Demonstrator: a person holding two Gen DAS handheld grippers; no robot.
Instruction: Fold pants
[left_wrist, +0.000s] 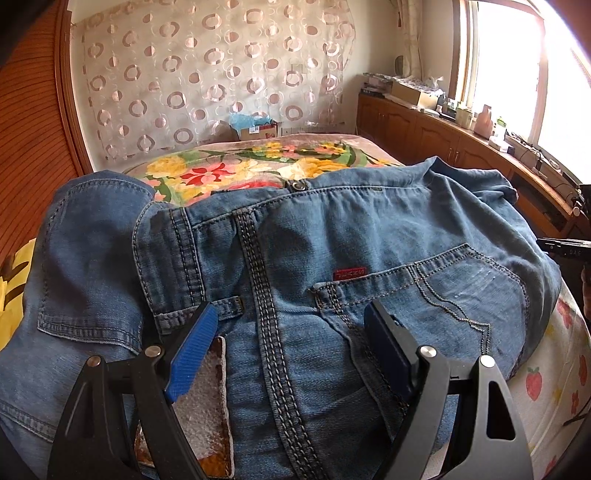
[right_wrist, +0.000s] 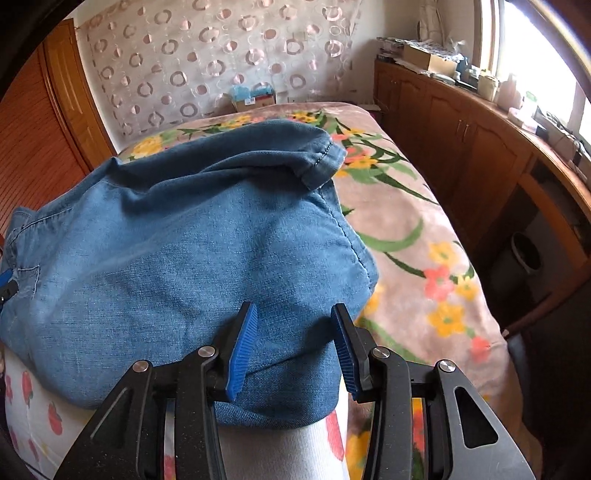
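1. Jeans (left_wrist: 295, 258) are lying bunched on the bed (right_wrist: 424, 258), one pair, waistband end under the left claw (left_wrist: 291, 332), folded leg end under the right claw (right_wrist: 293, 343).
2. Both claws are hanging apart, gripping nothing; the left one is straddling the rear seam, the right one is framing the near fold edge.
3. Judging the step: each claw is wanting a firm bite on all layers at the edge, then both lifting together, so the fold is landing square.
4. Counting: two claws, one back pocket (left_wrist: 443, 288) with one red tag (left_wrist: 349, 274), one waist button (left_wrist: 298, 186).
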